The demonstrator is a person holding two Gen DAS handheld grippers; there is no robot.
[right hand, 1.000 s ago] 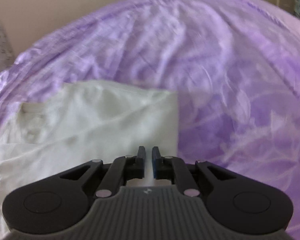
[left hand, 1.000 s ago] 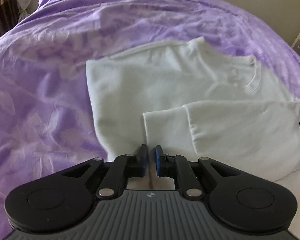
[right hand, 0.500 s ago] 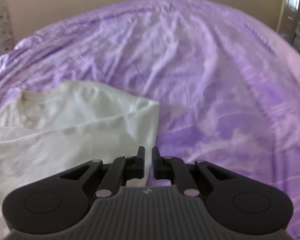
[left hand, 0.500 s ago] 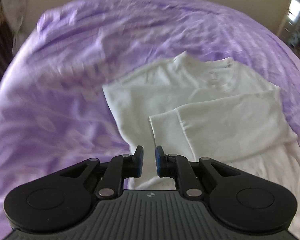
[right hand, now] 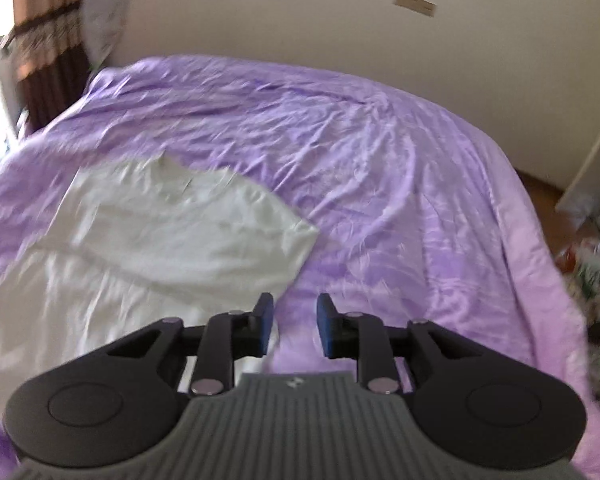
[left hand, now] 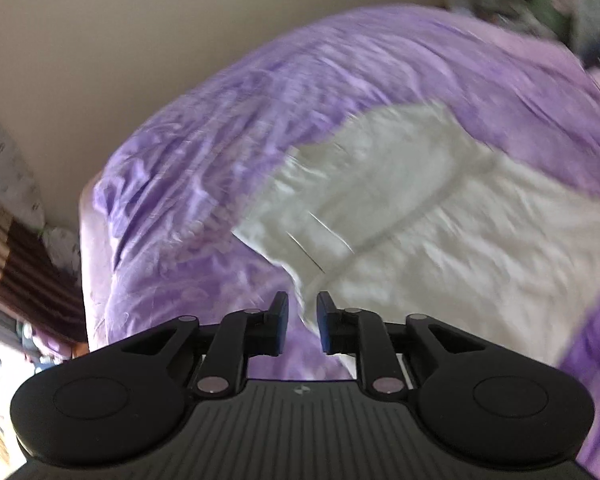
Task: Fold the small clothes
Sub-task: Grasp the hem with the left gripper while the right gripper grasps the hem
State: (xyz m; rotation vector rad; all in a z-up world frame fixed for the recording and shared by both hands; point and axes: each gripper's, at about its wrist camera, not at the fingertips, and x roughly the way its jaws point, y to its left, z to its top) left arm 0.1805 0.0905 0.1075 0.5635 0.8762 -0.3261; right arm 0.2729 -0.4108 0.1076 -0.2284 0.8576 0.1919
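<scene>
Both grippers lifted off the white shirt (left hand: 400, 216); left gripper (left hand: 302, 326) and right gripper (right hand: 294, 326) opening, nothing between them, purple bedsheet (right hand: 380, 160) below.

The shirt (right hand: 148, 248) lies on the bed (right hand: 380, 184), left of my right gripper (right hand: 292, 326), wall (right hand: 300, 20) behind.

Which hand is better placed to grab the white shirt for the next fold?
Probably left. The left tongs sit right over the white shirt edge, opening and empty. The right tongs, also opening and empty, point mostly at purple bedspread.
</scene>
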